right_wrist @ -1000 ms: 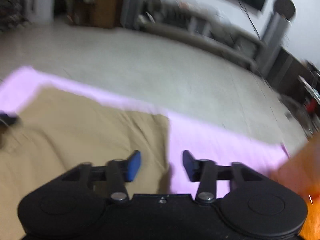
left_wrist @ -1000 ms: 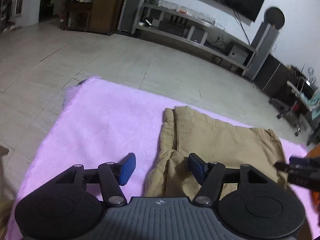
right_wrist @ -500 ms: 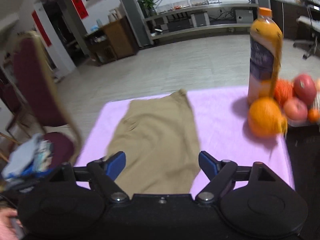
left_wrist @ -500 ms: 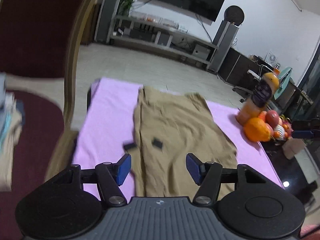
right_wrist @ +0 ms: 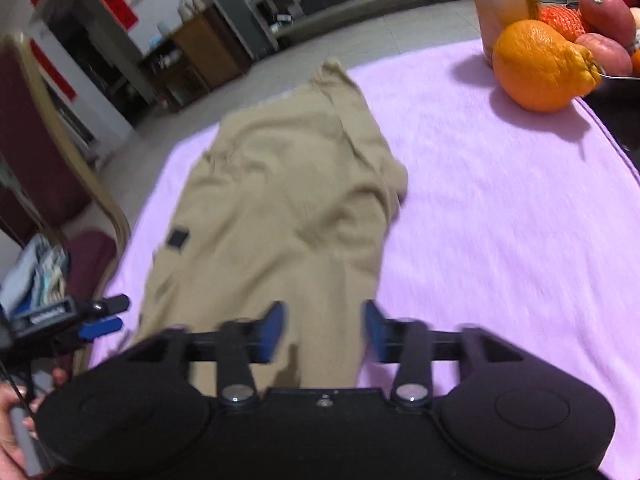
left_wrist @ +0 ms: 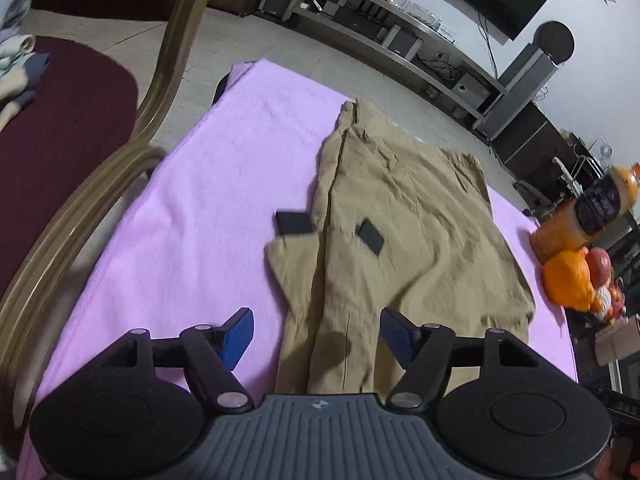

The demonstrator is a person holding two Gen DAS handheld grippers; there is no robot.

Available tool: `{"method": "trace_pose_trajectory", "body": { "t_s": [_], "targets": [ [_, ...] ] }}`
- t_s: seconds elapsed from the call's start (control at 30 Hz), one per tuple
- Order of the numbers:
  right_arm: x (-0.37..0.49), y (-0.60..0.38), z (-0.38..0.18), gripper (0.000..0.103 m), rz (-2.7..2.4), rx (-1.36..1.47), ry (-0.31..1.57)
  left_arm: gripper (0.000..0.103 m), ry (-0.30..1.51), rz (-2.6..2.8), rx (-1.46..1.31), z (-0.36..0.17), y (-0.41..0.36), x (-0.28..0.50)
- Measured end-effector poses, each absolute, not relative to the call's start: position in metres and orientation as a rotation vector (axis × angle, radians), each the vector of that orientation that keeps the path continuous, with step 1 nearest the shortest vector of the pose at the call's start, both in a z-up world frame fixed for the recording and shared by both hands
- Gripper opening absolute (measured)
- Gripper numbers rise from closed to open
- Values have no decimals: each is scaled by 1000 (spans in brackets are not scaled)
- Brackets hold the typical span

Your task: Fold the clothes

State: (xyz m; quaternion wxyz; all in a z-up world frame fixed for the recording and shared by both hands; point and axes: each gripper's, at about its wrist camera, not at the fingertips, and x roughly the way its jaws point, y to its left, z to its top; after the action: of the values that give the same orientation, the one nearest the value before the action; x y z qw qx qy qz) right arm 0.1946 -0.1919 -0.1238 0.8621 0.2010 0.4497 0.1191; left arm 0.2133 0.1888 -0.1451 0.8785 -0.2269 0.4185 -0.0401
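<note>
Trousers [left_wrist: 400, 216], tan, lie on the pink-covered surface [left_wrist: 192, 184]; left tongs [left_wrist: 316, 336] widening, right tongs [right_wrist: 324, 330] narrowing, both grasping nothing.

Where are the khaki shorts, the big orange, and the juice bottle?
khaki shorts [left_wrist: 420, 216]: left wrist view, middle of the fabric.
big orange [right_wrist: 538, 66]: right wrist view, its front skin.
juice bottle [left_wrist: 592, 208]: left wrist view, dark label.

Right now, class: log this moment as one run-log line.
garment: tan shorts flat on pink blanket | left gripper: opening, empty, above near hem | right gripper: closing, empty | fold: not started
</note>
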Motion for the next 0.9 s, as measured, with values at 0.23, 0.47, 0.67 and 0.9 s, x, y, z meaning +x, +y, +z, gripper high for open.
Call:
{"method": "trace_pose_trajectory", "body": {
  "t_s": [0.23,0.47,0.67,0.9],
  "targets": [
    [210,-209,-147,56,144,563,982,57,908,-165,-468,-165,178,257],
    [207,-203,-146,64,129,465,998,38,829,-124,-302,-153,155,251],
    [205,-200,-146,67,133,441,1015,39,796,-171,-248,-144,142,242],
    [206,-205,-147,68,131,462,1023,38,889,-185,-527,-162,176,251]
  ]
}}
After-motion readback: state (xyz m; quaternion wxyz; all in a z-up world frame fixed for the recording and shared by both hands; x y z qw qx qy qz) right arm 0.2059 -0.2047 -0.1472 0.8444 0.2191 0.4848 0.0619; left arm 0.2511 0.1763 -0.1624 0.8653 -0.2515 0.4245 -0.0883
